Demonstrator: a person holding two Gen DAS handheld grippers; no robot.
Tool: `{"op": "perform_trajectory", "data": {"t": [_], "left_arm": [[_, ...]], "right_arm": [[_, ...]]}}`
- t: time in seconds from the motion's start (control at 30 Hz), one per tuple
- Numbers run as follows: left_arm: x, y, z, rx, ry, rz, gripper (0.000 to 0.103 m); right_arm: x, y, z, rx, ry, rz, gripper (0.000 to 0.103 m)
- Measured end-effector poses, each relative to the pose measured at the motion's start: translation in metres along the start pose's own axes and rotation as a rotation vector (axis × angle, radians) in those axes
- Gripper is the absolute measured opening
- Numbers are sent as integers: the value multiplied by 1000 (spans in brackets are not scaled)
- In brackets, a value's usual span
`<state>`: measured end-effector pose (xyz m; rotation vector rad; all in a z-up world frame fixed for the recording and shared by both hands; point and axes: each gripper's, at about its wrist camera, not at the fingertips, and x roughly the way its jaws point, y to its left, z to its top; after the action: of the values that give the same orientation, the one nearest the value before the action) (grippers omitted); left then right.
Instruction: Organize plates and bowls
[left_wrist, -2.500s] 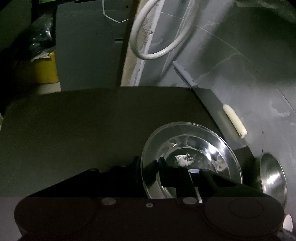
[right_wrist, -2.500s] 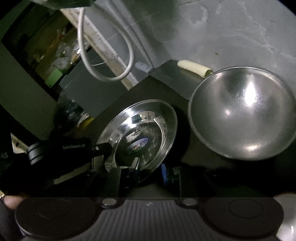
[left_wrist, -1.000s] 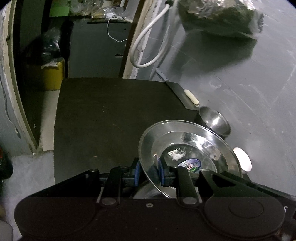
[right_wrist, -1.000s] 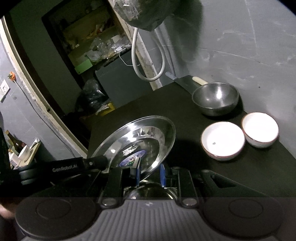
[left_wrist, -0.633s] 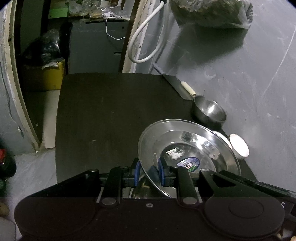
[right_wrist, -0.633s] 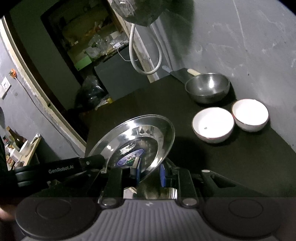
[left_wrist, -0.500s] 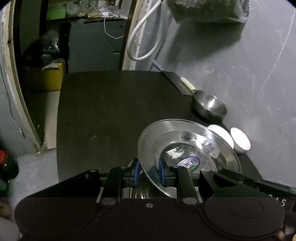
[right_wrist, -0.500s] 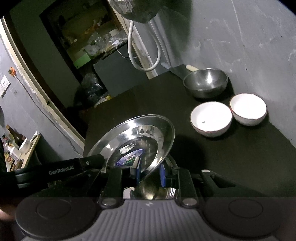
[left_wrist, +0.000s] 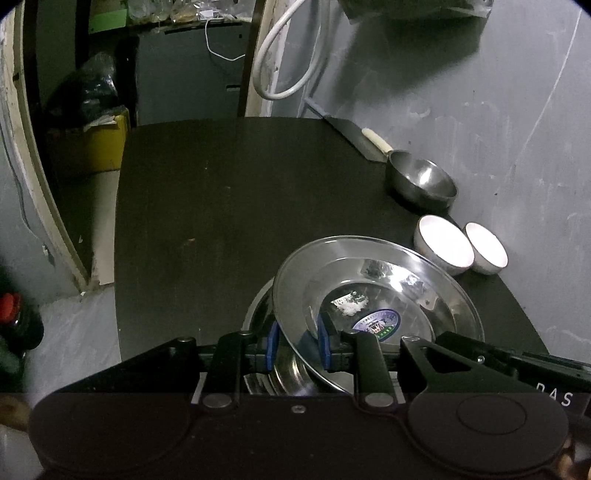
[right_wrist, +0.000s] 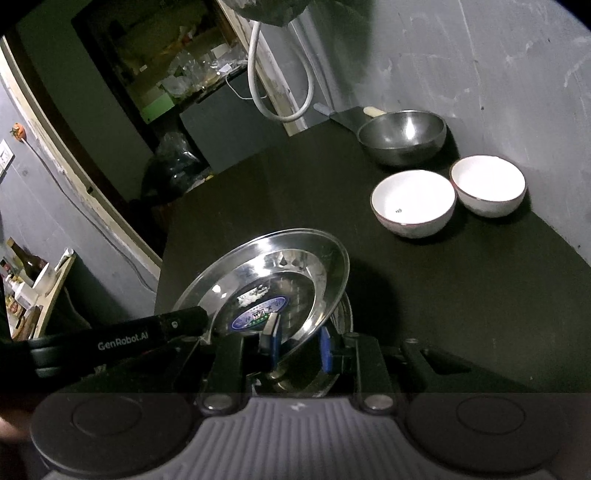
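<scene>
1. You are holding one shiny steel plate (left_wrist: 373, 291) with both tools, and it is tilting up off the dark table (left_wrist: 221, 206)
2. Your left gripper (left_wrist: 295, 345) is pinching the plate's near rim, with a blue pad (left_wrist: 272, 345) on each side of the edge
3. Your right gripper (right_wrist: 297, 349) is pinching the same plate (right_wrist: 273, 284) at its other rim, and its blue pads (right_wrist: 324, 349) are pressing on the thin edge
4. In the right wrist view, your left gripper's black body (right_wrist: 122, 338) is showing at the plate's left side
5. The plate is hanging just over more steel plates (left_wrist: 291, 373) that are lying stacked on the table near you
6. A round sticker (left_wrist: 376, 325) is sitting in the middle of the held plate
7. Two white bowls (right_wrist: 413, 203) are sitting side by side near the grey wall (right_wrist: 480, 74), well apart from the plate
8. A steel bowl (right_wrist: 402, 136) is sitting behind them in the far corner, beside a knife with a pale handle (left_wrist: 376, 142)
</scene>
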<state>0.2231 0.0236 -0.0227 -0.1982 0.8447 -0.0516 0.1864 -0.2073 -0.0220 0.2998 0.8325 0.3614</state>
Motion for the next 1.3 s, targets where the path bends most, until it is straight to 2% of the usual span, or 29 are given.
{"op": "perform_trajectory", "data": {"t": [0.67, 1.3], "left_arm": [[4, -6, -9, 11, 37, 33, 25], [2, -2, -14, 2, 51, 86, 26]], "right_arm": [[8, -7, -5, 22, 34, -1, 25], [22, -6, -5, -12, 72, 32, 27]]}}
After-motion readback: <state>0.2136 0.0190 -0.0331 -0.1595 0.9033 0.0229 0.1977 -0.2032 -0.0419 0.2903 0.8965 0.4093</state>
